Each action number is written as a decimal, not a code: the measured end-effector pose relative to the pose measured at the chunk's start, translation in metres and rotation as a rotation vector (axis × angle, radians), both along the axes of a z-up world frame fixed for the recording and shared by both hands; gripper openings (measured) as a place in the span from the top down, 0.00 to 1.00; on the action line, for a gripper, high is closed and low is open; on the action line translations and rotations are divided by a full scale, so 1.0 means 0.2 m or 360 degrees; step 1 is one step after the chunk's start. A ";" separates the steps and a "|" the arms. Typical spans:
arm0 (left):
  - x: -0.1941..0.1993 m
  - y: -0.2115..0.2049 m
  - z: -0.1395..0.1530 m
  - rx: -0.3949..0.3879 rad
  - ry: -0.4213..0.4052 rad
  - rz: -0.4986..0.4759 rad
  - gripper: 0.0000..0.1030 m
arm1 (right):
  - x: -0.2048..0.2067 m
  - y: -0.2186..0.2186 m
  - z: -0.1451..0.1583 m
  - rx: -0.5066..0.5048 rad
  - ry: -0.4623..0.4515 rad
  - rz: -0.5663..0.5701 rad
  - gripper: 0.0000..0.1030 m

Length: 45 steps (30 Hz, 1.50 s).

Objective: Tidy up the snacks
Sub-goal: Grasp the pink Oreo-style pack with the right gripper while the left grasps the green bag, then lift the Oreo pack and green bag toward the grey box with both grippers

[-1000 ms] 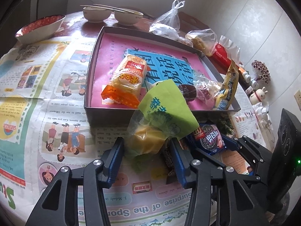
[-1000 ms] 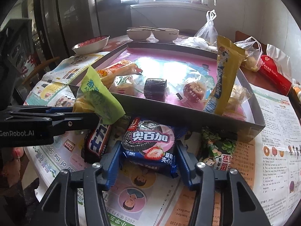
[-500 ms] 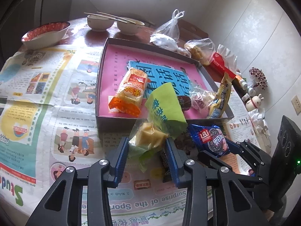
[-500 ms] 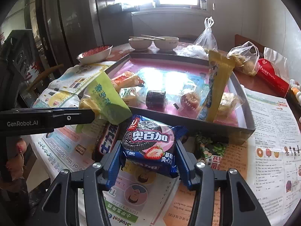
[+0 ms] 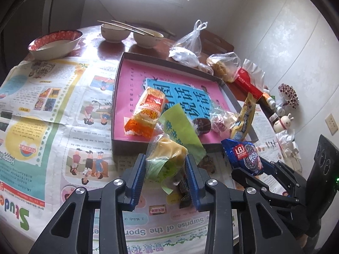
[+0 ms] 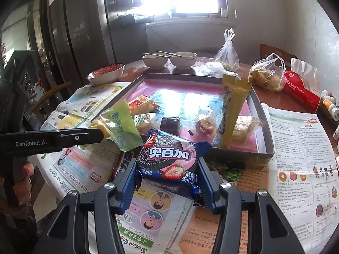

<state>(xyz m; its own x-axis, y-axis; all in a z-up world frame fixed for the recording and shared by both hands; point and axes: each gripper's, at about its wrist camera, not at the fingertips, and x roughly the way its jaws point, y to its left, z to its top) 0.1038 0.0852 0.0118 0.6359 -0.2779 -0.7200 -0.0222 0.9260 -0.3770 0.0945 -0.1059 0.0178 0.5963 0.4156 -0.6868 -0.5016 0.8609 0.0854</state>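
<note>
That green-and-yellow snack bag looks super light and squishy, with slippery crinkly film, so I'd squeeze the puffy middle rather than the loose flap; it's lifted off the newspaper just in front of the box tray, and the left gripper has just been closing, pads now pinching it. The cookie pack seems firmer but crumbly inside, clamped across its sides by the right gripper, also hanging just short of the tray's near wall.
</note>
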 end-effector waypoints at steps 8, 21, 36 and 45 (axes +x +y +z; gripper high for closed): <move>0.05 -0.02 -0.04 -0.0052 0.0025 -0.0040 0.62 | 0.00 0.00 -0.01 -0.0001 0.0013 0.0007 0.48; 0.11 -0.06 -0.10 -0.0120 0.0043 -0.0059 0.63 | 0.02 0.00 -0.01 0.0005 0.0017 -0.0010 0.48; 0.13 0.00 0.02 -0.0114 -0.0060 -0.0012 0.68 | 0.09 -0.04 0.04 0.0050 -0.0008 -0.0063 0.48; 0.18 0.02 0.10 -0.0081 -0.0130 0.0034 0.68 | 0.15 -0.03 0.07 0.0073 -0.0034 -0.0079 0.48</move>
<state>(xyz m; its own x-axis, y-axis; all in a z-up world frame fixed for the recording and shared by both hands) 0.1405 0.0890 0.0308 0.6981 -0.2985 -0.6509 -0.0091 0.9052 -0.4249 0.1237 -0.1129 0.0328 0.6312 0.4160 -0.6546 -0.4608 0.8800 0.1149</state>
